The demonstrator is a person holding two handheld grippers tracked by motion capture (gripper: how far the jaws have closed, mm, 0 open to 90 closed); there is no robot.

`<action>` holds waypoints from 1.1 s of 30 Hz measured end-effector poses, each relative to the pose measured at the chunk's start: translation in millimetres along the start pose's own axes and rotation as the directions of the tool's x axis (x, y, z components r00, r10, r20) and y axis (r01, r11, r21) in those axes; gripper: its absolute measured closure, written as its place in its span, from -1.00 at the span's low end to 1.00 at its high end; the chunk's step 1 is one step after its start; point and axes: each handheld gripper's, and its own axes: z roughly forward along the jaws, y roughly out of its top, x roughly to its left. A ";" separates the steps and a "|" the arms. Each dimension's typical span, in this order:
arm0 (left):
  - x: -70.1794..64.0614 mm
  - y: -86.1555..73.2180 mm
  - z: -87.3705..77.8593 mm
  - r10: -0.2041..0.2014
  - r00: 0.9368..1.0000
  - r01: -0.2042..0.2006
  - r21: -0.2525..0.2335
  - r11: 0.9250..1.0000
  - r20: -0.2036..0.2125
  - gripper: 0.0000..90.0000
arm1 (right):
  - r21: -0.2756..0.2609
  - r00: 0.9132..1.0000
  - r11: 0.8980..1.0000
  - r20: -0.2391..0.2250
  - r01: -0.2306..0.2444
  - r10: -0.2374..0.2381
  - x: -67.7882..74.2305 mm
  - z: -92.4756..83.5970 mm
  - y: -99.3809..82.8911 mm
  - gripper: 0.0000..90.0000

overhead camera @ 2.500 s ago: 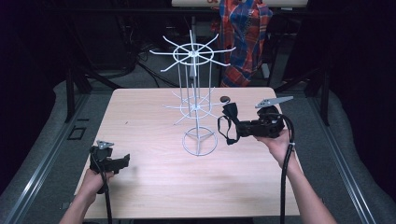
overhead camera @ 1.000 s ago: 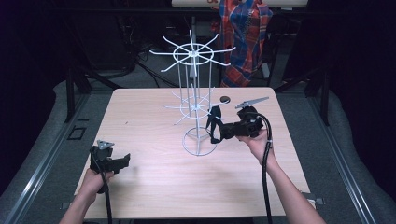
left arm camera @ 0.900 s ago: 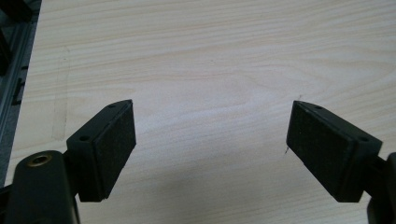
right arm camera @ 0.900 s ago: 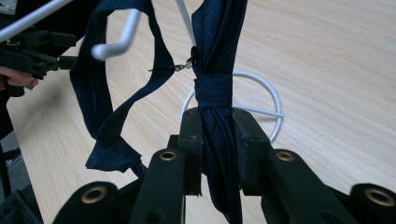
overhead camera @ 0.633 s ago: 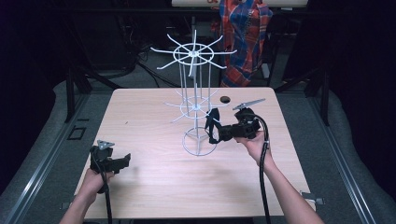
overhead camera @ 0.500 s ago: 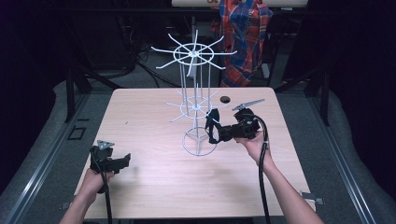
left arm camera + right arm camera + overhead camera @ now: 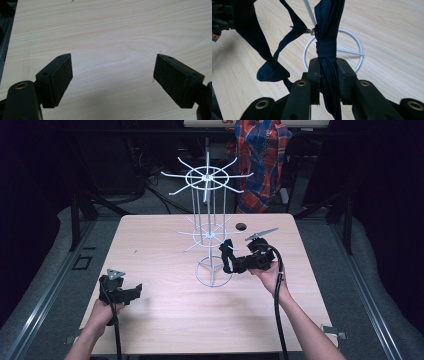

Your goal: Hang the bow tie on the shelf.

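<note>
Here, down near the person, the left gripper (image 7: 134,291) sits low over the table (image 7: 165,320) with its jaws spread wide and nothing between them. Farther up, the right gripper (image 7: 226,260) pinches a dark blue tie (image 7: 327,32) tight. The tie hangs just beside the white wire rack (image 7: 207,227), by its round base ring. Behind the rack, a small black hole (image 7: 241,226) sits in the table.
</note>
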 end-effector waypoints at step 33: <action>-4.1 1.0 -3.8 0.023 1.000 -0.023 -0.008 1.000 0.012 -0.65 | 0.074 0.999 0.997 0.042 0.015 -0.019 7.3 10.6 -6.9 0.58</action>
